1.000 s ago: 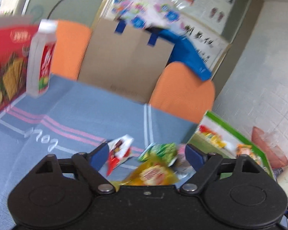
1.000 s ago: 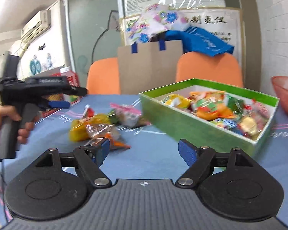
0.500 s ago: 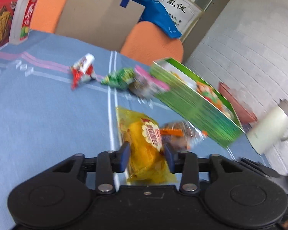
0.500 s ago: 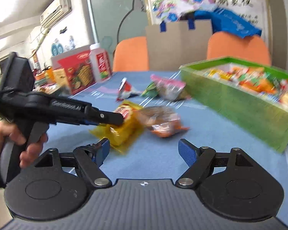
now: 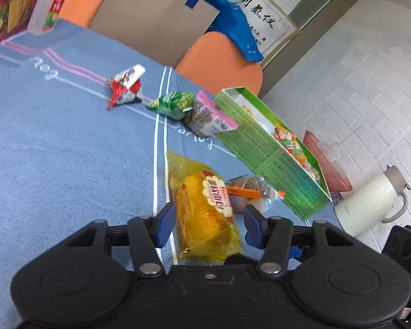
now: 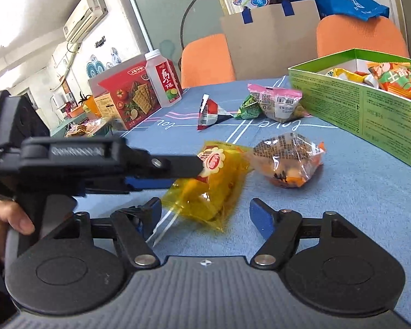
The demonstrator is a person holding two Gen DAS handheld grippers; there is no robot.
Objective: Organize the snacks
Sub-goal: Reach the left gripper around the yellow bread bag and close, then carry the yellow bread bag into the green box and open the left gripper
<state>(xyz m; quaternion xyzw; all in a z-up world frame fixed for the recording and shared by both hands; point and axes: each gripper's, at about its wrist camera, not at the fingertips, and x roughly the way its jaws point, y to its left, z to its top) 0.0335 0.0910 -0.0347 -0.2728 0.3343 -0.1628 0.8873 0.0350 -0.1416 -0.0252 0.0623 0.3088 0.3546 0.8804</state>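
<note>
Left gripper (image 5: 208, 224) jaws opening, straddling yellow pack (image 5: 205, 208), not pinching. Right gripper (image 6: 205, 216) wide open, empty. Risk: slippery film slips out, near orange pack (image 5: 249, 192) snagged.

The blue tablecloth (image 6: 342, 192) carries the white script word "love". The green box (image 6: 370, 115) side shows a "4" and, lower down, what may be a "2"; its fine print is unreadable.

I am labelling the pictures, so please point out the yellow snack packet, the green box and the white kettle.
yellow snack packet (image 5: 205, 213): left wrist view, middle of the wrapper.
green box (image 5: 271, 164): left wrist view, printed outer side wall.
white kettle (image 5: 370, 203): left wrist view, middle of the body.
</note>
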